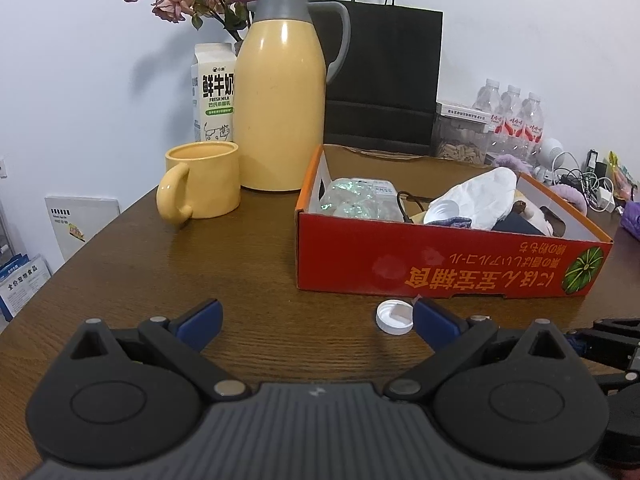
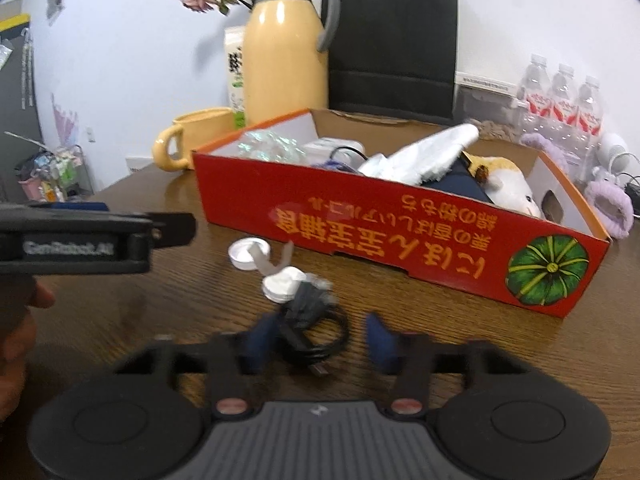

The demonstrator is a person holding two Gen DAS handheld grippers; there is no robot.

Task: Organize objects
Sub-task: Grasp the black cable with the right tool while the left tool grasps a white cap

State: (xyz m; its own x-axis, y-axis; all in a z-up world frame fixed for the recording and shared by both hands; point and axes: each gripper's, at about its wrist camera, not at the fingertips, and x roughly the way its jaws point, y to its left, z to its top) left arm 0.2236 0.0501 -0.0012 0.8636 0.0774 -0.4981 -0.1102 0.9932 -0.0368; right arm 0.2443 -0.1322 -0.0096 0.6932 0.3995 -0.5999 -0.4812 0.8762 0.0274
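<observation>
One small black coiled cable with a dark plug (image 2: 310, 330) lies on the wooden surface (image 2: 440, 332) between the right tool's (image 2: 320, 338) part-closed blue pads, not visibly pinched, near the red cardboard box (image 2: 400, 232); the left tool (image 1: 316, 320) gapes empty.

On the surface (image 1: 140, 248) ahead of you, the box (image 1: 440, 264) lies to the right, with the mug (image 1: 204, 180) to its left. The flask (image 1: 280, 100) stands behind the mug, the milk carton (image 1: 214, 88) to its left. A cap (image 1: 394, 317) lies just before the box. Nearer you, a coiled cable (image 2: 316, 340) lies between your right tool's (image 2: 320, 340) fingers. The bag (image 1: 384, 80) stands behind the box.
</observation>
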